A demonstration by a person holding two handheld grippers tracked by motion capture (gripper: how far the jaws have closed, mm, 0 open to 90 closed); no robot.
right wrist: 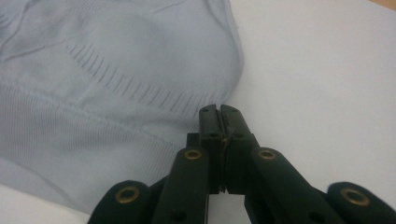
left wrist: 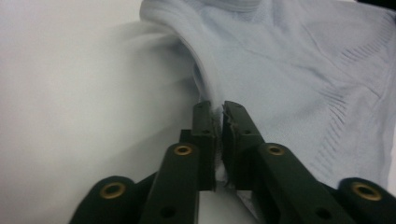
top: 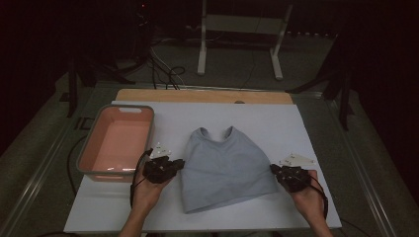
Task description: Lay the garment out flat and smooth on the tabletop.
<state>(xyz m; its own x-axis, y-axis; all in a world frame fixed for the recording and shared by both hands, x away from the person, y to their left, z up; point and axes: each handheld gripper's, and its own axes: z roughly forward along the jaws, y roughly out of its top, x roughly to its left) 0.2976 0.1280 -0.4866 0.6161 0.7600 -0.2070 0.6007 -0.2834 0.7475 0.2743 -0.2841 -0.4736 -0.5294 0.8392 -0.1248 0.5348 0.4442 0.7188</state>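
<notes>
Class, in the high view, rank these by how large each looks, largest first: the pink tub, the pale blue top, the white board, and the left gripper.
1. White board
2. Pale blue top and pink tub: they look about alike, so I won't rank them.
3. Left gripper, clearly smallest.

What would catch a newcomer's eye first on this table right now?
The pale blue top lying flat mid-table on the white board, with the left gripper and right gripper each pinching one side edge. Next, the pink tub at the board's left.
</notes>
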